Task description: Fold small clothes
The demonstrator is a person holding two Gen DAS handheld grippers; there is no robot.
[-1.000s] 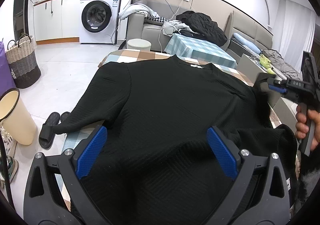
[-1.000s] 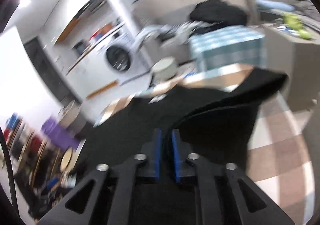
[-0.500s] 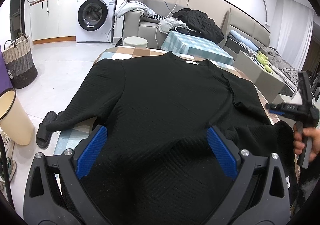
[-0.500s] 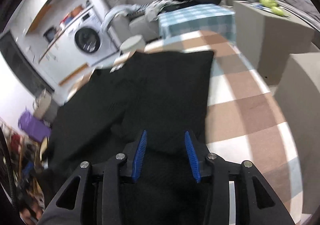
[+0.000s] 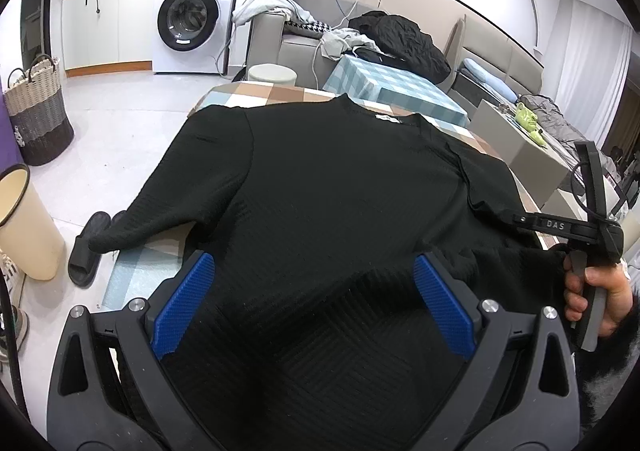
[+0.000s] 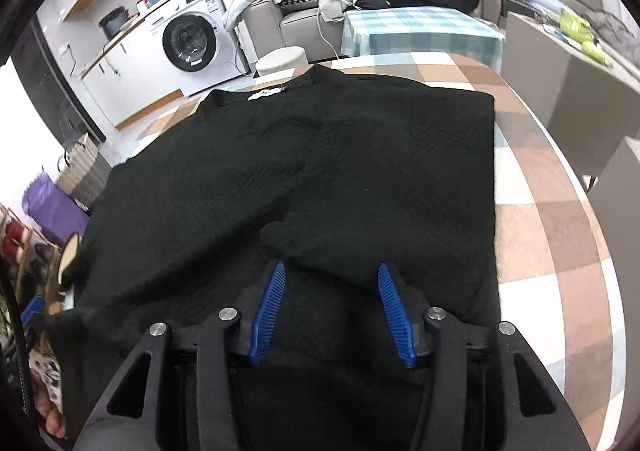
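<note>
The black textured knit sweater (image 6: 360, 171) lay flat, collar away, on the checked tabletop (image 6: 552, 219), its right sleeve folded inward beneath the right gripper (image 6: 332, 307), fingers just opened and clear, while the left gripper (image 5: 316, 303), fingers spread, hovered over the hem.

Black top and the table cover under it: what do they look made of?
Black top: looks like a matte textured knit, with a fine raised weave and soft folds. Table cover: seemingly smooth checked cloth or wipeable plastic, printed in tan, white and blue squares; which one is unclear.
</note>
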